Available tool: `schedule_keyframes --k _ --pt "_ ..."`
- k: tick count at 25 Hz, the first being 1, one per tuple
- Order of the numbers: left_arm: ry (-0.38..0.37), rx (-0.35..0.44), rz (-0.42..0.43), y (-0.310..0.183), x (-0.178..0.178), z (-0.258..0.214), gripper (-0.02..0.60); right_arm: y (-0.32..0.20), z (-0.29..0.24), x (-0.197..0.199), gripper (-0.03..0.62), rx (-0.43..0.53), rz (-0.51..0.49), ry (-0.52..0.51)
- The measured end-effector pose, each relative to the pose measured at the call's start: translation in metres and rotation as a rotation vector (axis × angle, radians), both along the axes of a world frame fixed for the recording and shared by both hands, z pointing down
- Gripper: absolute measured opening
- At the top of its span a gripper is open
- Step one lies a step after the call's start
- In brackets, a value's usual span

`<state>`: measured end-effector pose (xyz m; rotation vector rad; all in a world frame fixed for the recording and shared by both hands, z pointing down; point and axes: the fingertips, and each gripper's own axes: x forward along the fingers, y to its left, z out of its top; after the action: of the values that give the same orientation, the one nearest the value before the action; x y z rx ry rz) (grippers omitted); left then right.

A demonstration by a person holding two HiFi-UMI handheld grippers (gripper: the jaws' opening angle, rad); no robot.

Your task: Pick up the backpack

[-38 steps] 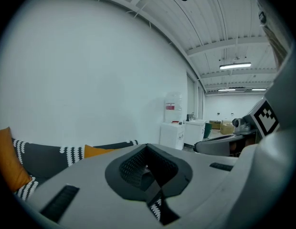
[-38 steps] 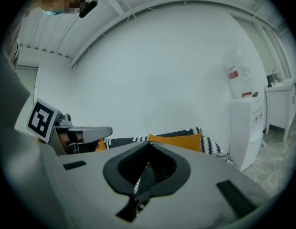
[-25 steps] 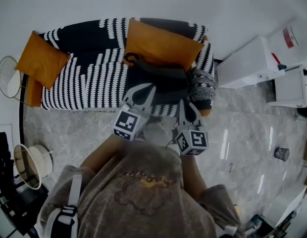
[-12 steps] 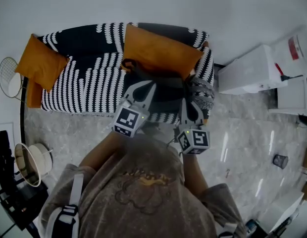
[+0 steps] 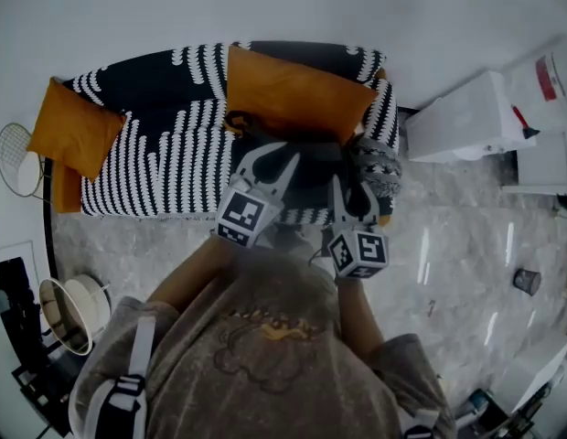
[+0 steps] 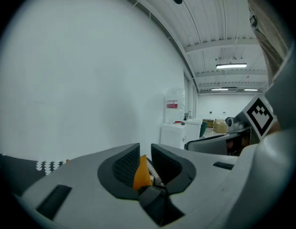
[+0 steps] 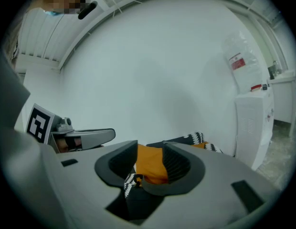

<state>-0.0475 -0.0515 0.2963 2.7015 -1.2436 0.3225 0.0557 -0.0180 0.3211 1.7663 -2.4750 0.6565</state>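
On the sofa [image 5: 155,144] the backpack [image 5: 313,152] lay untouched before the cushion [image 5: 293,94], while the left gripper [image 5: 274,159] and right gripper [image 5: 351,190] neared it, jaws just opening, narrowly parted and empty, so grasp and lift remained.

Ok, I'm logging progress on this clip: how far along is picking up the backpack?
Done: the left gripper and right gripper are out at the dark backpack on the black-and-white sofa. In hand: both have just been opening their jaws, with nothing between them. Left: closing on the backpack and lifting it; it lies ungripped on the seat.
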Motion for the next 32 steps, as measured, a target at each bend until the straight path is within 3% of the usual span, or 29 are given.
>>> schedule_keyframes --k 1,2,3,5,19,32 --pt "0.003 -0.017 0.012 -0.002 0.002 0.003 0.096 -0.002 0.003 0.000 0.186 -0.011 0.011 -0.010" --pt "0.003 -0.037 0.024 -0.004 0.003 0.008 0.224 -0.003 0.007 0.000 0.250 -0.027 0.025 -0.021" --pt "-0.003 -0.052 0.036 -0.006 0.005 0.012 0.299 -0.005 0.010 0.001 0.286 -0.046 0.042 -0.030" --pt "-0.023 -0.069 0.062 -0.010 0.010 0.022 0.356 -0.007 0.018 0.002 0.302 -0.078 0.070 -0.041" --pt "-0.153 -0.198 0.224 -0.032 0.041 0.123 0.364 0.000 0.143 0.019 0.320 -0.336 0.256 -0.066" --pt "-0.270 -0.283 0.302 -0.057 0.061 0.289 0.378 0.035 0.337 0.037 0.364 -0.644 0.466 -0.068"
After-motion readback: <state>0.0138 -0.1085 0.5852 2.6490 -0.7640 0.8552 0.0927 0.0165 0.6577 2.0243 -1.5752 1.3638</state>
